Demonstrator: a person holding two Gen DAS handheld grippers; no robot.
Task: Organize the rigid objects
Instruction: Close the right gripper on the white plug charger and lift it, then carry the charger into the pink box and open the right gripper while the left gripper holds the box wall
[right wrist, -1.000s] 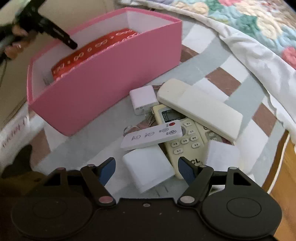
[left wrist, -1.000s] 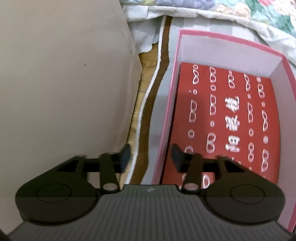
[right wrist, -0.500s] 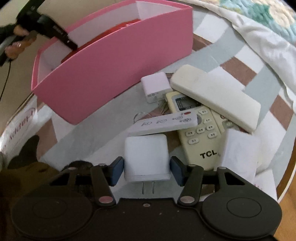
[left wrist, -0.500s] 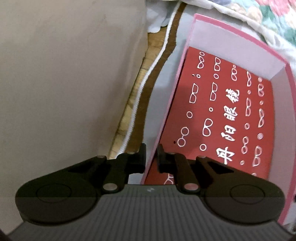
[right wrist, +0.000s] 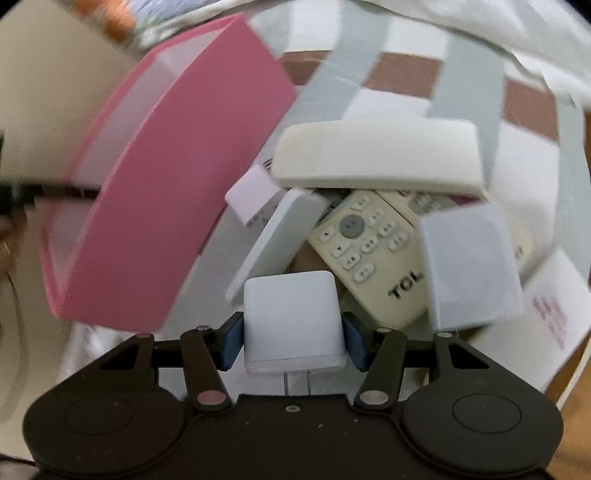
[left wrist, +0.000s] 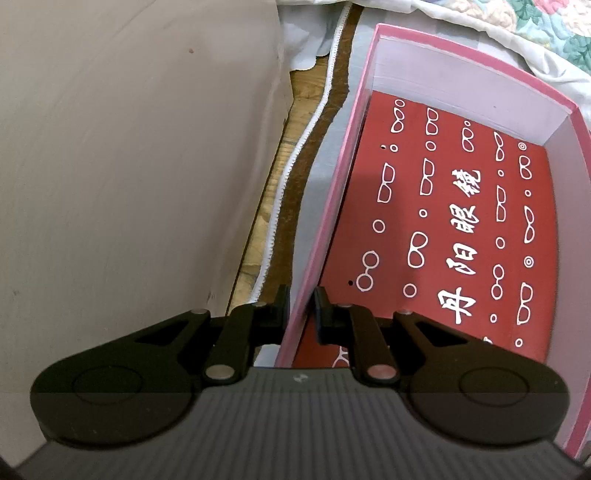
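White, smooth plastic fills the right claw (right wrist: 293,341): a rounded cube-shaped charger (right wrist: 291,317) sits pinched between the two blue pads (right wrist: 231,343), its two metal prongs pointing back at the camera. Just beyond it lies a pile of rigid things on a checked cloth (right wrist: 402,44) of grey, white and brown squares. A cream remote (right wrist: 373,251) with rubbery buttons carries the letters "TCL", partly cut off by a second white block (right wrist: 469,266) lying over its right side. A thin, flat grey-white remote (right wrist: 280,240) leans across the cream remote's left edge, and a third small white block (right wrist: 255,195) lies behind that. Farthest in the pile, a long, cream, bar-shaped remote (right wrist: 376,157) rests across the top. The view is blurred, so finer print cannot be read.

To the left stands one pink cardboard box (right wrist: 177,192) with pale inner walls. The left claw (left wrist: 301,314) is pressed together on the box's near left wall (left wrist: 325,229), one black finger (left wrist: 280,306) outside and one inside. Inside the box lies a flat red case (left wrist: 461,240) printed with white outlines of spectacles and small circles, and a column of white Chinese characters, among them "眼镜". Beyond the box are a wooden floor strip (left wrist: 280,173), a plain beige wall (left wrist: 129,166) and a floral quilt (left wrist: 535,22).
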